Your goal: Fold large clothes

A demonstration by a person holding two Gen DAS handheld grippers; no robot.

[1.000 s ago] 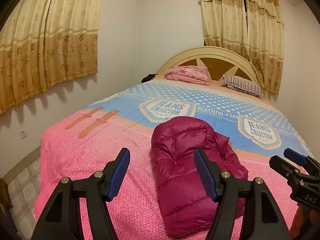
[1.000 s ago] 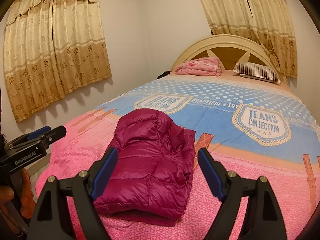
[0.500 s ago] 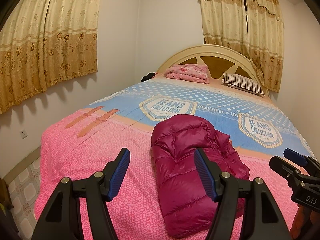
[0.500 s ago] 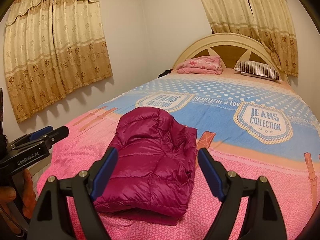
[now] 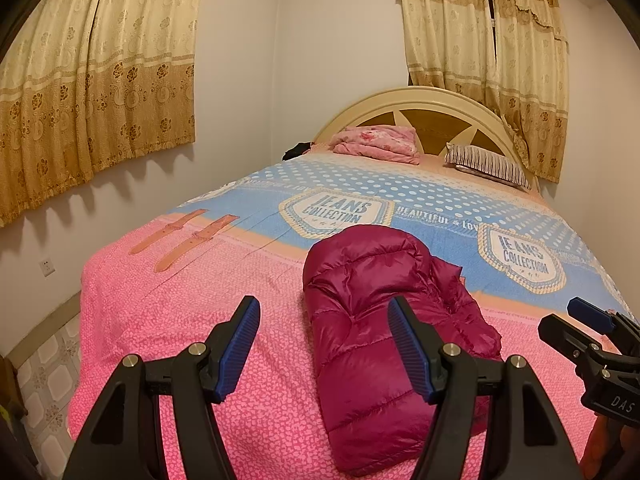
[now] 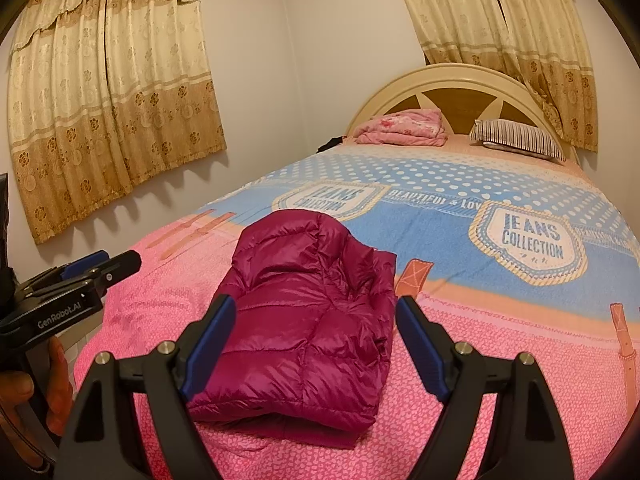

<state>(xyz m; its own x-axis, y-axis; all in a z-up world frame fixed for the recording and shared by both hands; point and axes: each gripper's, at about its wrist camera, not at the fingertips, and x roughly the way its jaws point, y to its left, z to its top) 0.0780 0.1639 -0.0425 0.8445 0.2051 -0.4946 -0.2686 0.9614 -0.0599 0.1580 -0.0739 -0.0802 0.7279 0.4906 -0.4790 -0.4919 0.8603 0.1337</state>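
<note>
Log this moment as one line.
jacket: folded, on bed | left gripper: open, empty | right gripper: open, empty

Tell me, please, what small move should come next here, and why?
Probably draw both claws back and leave it. The jacket already lies folded in a compact bundle on the bed, and the left claw and right claw hang open above it, gripping nothing. I see no loose sleeve to tuck.
</note>
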